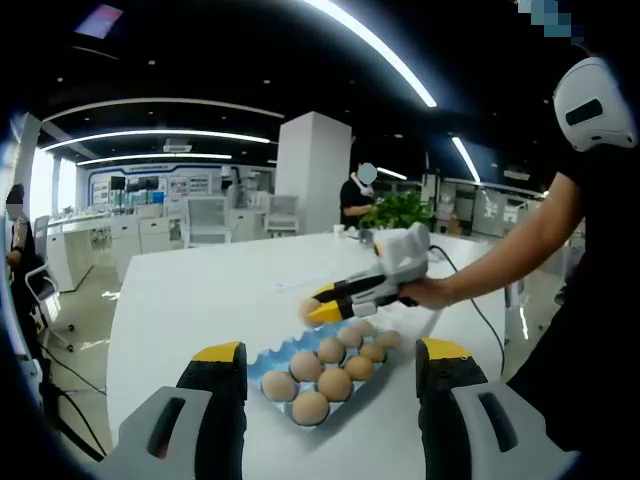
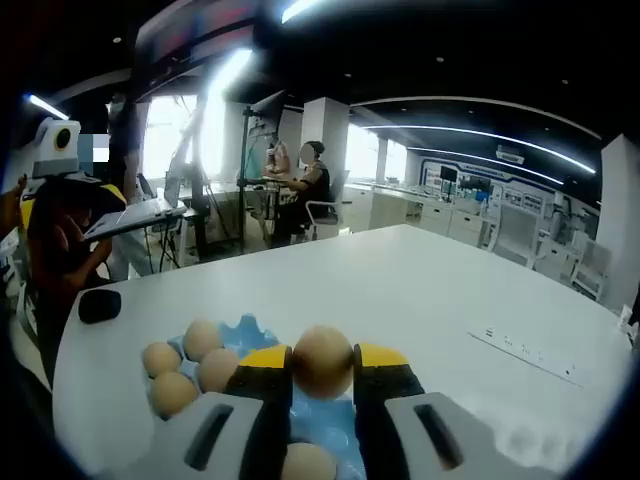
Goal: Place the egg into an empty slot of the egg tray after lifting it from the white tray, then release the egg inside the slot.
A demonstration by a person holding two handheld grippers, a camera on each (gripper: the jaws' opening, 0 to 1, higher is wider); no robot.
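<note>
A tan egg [image 2: 322, 358] is pinched between the yellow-tipped jaws of my right gripper [image 2: 322, 365], just above the blue egg tray [image 2: 243, 330]. Several eggs [image 2: 185, 365] fill slots to the left of the held one. In the left gripper view the tray [image 1: 262, 362] lies on the white table [image 1: 200, 290] with several eggs [image 1: 335, 383] in it. The right gripper [image 1: 318, 303] comes in from the right, held by a person's hand, with the egg [image 1: 306, 309] over the tray's far end. My left gripper [image 1: 332, 352] stands open and holds nothing, in front of the tray.
A black object [image 2: 99, 305] lies near the table's left edge and a power strip [image 2: 520, 345] at the right. The person's arm [image 1: 500, 265] reaches in from the right. A potted plant [image 1: 400, 210] stands at the table's far end. People sit further back.
</note>
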